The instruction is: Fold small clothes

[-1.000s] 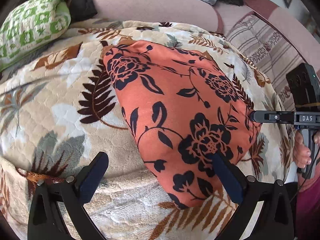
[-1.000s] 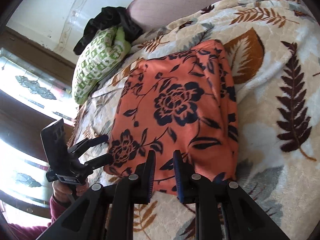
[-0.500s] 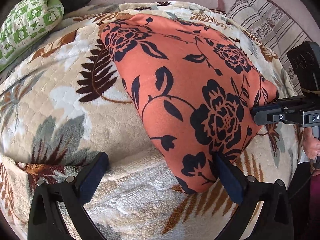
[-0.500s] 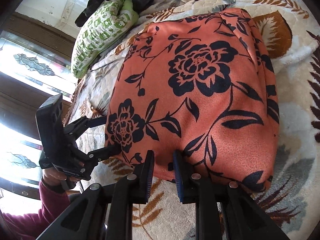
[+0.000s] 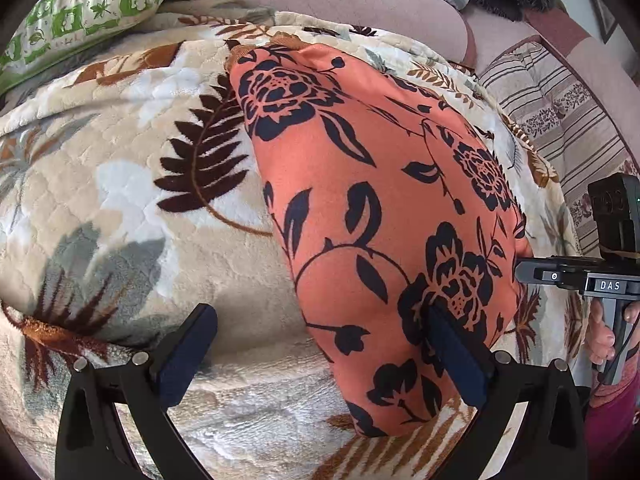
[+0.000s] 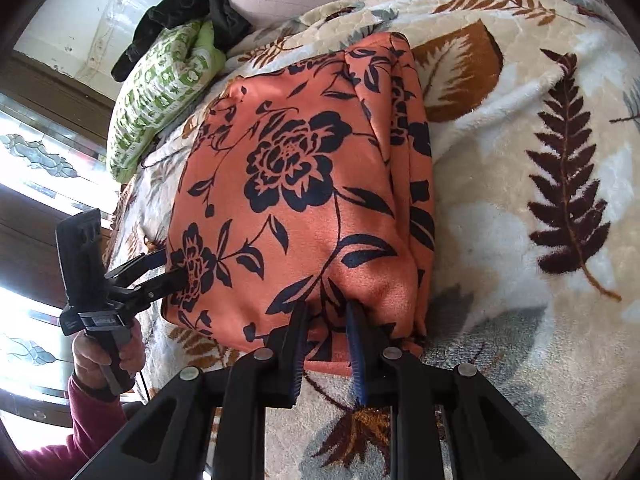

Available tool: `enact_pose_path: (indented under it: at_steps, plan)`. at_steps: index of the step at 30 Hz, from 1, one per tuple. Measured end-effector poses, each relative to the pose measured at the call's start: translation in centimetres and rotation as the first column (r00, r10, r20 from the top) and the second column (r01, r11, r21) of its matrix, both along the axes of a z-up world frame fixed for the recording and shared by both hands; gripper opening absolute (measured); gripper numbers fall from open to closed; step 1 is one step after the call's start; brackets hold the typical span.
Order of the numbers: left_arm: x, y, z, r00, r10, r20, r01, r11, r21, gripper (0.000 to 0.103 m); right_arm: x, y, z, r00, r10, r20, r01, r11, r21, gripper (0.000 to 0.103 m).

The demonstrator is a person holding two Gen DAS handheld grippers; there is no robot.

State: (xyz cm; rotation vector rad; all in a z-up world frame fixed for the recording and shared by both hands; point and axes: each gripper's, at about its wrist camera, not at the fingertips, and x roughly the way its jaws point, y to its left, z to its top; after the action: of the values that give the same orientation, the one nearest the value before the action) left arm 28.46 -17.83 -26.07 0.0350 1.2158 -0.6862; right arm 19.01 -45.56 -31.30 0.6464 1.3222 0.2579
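Orange floral garment (image 5: 372, 208), folded, lying flat on leaf-print blanket (image 5: 120, 184) over a bed or sofa. Black flower and leaf print on top face; stacked layers visible along one side edge in right wrist view.

Left gripper (image 5: 320, 344): jaws wide apart, nothing clamped. One finger (image 5: 456, 354) resting over near corner of garment, other finger (image 5: 186, 354) over bare blanket, well apart from cloth.

Right gripper (image 6: 326, 344): jaws narrow, nearly together, straddling near edge of garment (image 6: 304, 200); a ridge of orange cloth between the pads, looks pinched, contact not fully clear.

Each gripper held in a hand (image 6: 108, 354); maroon sleeve (image 6: 88, 424) at wrist.

Green-white patterned pillow (image 6: 160, 92) beyond garment, dark clothing (image 6: 188, 8) bunched behind it. Striped cushion (image 5: 560, 120) off to far side of blanket. Patterned glass window (image 6: 36, 160) behind.
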Motion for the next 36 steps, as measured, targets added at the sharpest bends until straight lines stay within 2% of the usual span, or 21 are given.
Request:
enact_pose_path:
  at_steps: [2,5,7,8,9,10,11,16,23,29,32,36]
  plan:
    - [-0.1,-0.1,0.8,1.000,-0.002,0.032,0.002,1.000,-0.015,0.103,0.1,-0.7,0.6,0.999,-0.023,0.022,0.022,0.999,0.039,0.023]
    - [0.0,0.0,2.0,0.996,0.028,0.083,-0.023,0.998,-0.050,0.103,0.3,-2.2,2.1,0.988,-0.091,0.123,0.082,0.994,0.077,0.023]
    - [0.4,0.0,2.3,0.994,0.053,0.094,-0.046,0.996,-0.079,0.103,0.6,-3.1,2.6,0.975,-0.157,0.159,0.142,0.985,0.102,0.026]
    - [0.6,0.0,2.3,0.993,0.068,0.097,-0.060,0.995,-0.086,0.103,0.7,-3.6,2.6,0.968,-0.190,0.166,0.169,0.977,0.130,0.041]
    - [0.8,-0.1,2.3,0.992,0.086,0.097,-0.078,0.993,-0.087,0.103,0.8,-4.0,2.5,0.960,-0.228,0.163,0.203,0.966,0.158,0.079]
    - [1.0,-0.2,2.3,0.990,0.103,0.093,-0.095,0.992,-0.085,0.103,0.7,-4.4,2.4,0.948,-0.271,0.164,0.242,0.954,0.179,0.086]
    - [1.2,-0.3,2.2,0.990,0.113,0.085,-0.107,0.991,-0.079,0.103,0.6,-4.8,2.4,0.938,-0.300,0.171,0.268,0.945,0.188,0.088]
    - [1.0,-1.3,2.0,0.990,0.097,0.103,-0.093,0.994,-0.049,0.103,1.3,-6.1,1.1,0.927,-0.354,0.125,0.324,0.922,0.210,0.088]
    - [1.0,-1.8,1.5,0.993,0.078,0.093,-0.074,0.996,-0.040,0.103,2.8,-7.6,-4.3,0.926,-0.377,-0.012,0.368,0.895,0.253,0.088]
    - [1.3,-2.4,0.8,0.995,0.073,0.069,-0.070,0.996,-0.046,0.103,3.6,-6.5,-5.1,0.941,-0.338,0.012,0.315,0.890,0.330,0.088]
    - [1.4,-2.8,0.4,0.996,0.069,0.061,-0.066,0.997,-0.047,0.103,4.1,-5.1,-4.7,0.950,-0.308,0.040,0.284,0.913,0.295,0.088]
    - [1.3,-3.3,0.3,0.996,0.060,0.060,-0.058,0.997,-0.045,0.103,4.8,-3.2,-4.6,0.961,-0.266,0.072,0.225,0.907,0.356,0.088]
